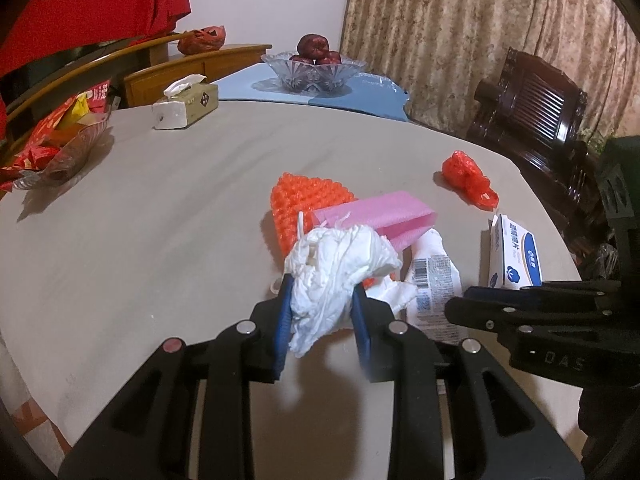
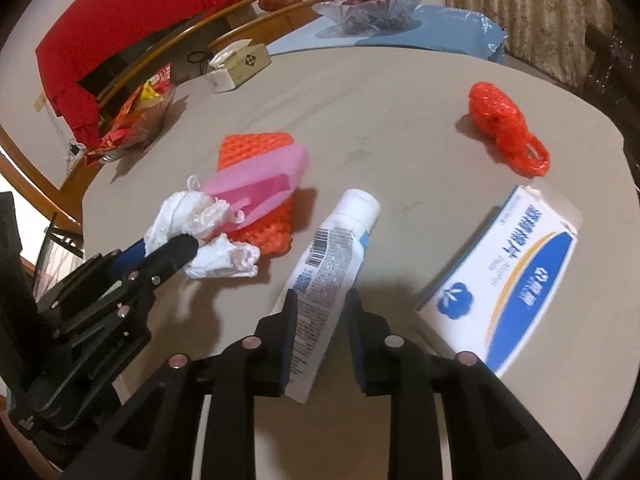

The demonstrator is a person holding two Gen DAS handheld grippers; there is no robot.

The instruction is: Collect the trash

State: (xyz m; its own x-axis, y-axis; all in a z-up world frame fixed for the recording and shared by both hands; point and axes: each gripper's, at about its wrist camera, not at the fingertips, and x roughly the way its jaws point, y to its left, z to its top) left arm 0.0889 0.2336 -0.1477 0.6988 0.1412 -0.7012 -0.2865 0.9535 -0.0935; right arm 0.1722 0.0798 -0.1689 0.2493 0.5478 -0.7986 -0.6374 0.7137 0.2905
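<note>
Now left gripper (image 1: 322, 292) jaws clamp crumpled tissue (image 1: 340, 264); right gripper (image 2: 322, 300) jaws parted around tube (image 2: 332, 256).

The left gripper (image 1: 322, 292) tilts down over the table, its blue pads clamped tight on something white. The right gripper (image 2: 322, 300) tilts down just beside it, jaws slightly parted.

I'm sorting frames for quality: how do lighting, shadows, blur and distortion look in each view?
Left wrist view: warm, dim indoor light; the tissue in the left gripper casts a soft shadow on the table; fisheye bends the table edge, corners vignetted black. Right wrist view: same bending and dark corners; the box print is slightly smeared; the tube sits between the right gripper jaws.
</note>
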